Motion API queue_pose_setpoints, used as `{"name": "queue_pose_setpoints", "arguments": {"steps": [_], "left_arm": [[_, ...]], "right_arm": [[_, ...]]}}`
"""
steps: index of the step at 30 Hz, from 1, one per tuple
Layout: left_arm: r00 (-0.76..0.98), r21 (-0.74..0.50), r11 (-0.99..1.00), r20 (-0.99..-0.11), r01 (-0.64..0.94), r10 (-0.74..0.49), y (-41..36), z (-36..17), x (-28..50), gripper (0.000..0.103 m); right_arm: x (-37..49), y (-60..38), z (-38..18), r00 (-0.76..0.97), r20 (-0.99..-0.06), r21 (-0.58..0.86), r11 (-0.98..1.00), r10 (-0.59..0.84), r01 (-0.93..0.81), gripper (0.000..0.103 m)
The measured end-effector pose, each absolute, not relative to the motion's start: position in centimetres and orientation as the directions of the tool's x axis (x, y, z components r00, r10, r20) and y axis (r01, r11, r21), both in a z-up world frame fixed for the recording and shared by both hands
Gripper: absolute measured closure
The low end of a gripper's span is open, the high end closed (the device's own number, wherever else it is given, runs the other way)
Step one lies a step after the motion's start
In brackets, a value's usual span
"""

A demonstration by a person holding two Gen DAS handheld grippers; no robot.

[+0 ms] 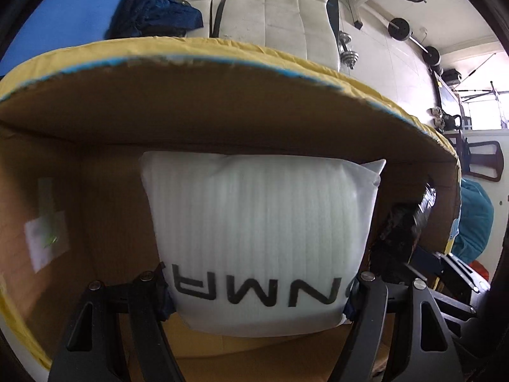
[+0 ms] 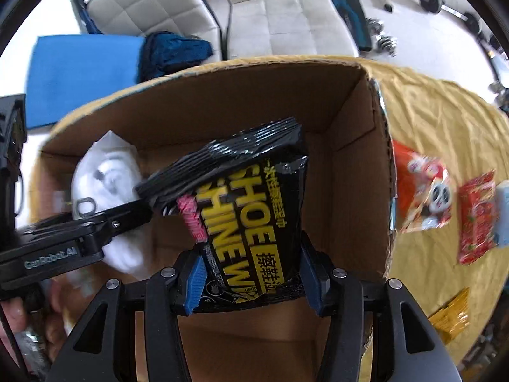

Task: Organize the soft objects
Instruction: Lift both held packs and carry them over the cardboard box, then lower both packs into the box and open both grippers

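Both grippers were held over the open cardboard box [image 2: 350, 146], the left gripper [image 1: 257, 299] clamped on a white foam pouch [image 1: 261, 232] and the right gripper [image 2: 251, 281] pinching a black shoe-wipes pack [image 2: 251, 210], probably so both could drop inside together.

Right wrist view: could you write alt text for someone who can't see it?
A claw grips a black and yellow shoe-wipes pack over an open cardboard box. At left, a second claw holds a white pouch inside the box. Red snack packets lie on the yellow cloth to the right.
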State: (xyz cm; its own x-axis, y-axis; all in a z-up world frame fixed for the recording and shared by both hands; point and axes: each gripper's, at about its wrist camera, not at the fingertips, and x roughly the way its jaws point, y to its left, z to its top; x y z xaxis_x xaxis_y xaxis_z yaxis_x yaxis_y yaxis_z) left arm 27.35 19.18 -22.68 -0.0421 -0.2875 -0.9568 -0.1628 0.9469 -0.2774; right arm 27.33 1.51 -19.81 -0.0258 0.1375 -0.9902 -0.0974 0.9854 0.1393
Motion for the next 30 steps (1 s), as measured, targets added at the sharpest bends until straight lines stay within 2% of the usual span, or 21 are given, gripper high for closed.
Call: {"name": "queue_pose_setpoints", "arguments": {"steps": [8,21,28,30], "left_arm": [[-0.085,-0.307,0.942,-0.944,-0.133,-0.319,18.2,-24.1,28.0,0.029],[-0.139,-0.242,0.967,-0.958,-0.079,-0.252,16.5,-22.9,27.8,0.028],[-0.091,-0.236,0.967,-0.965,-0.096,-0.245,16.9,-20.0,27.6,0.019],[-0.075,-0.242,0.965,-0.965,-0.099,-0.25,17.0,-19.1,27.4,0.018]], "right_arm": [[29.0,3.5,-21.6,-0.044,-0.991,0.129,0.98,0.124,-0.149,0.049],[28.1,4.0,-22.9,-0.075,-0.994,0.084,0.984,0.073,-0.158,0.049],[28.6,4.0,-22.3,-0.071,-0.996,0.072,0.983,0.061,-0.168,0.048],[28.5,3.8,-21.7,-0.068,-0.996,0.073,0.983,0.062,-0.169,0.041]]}}
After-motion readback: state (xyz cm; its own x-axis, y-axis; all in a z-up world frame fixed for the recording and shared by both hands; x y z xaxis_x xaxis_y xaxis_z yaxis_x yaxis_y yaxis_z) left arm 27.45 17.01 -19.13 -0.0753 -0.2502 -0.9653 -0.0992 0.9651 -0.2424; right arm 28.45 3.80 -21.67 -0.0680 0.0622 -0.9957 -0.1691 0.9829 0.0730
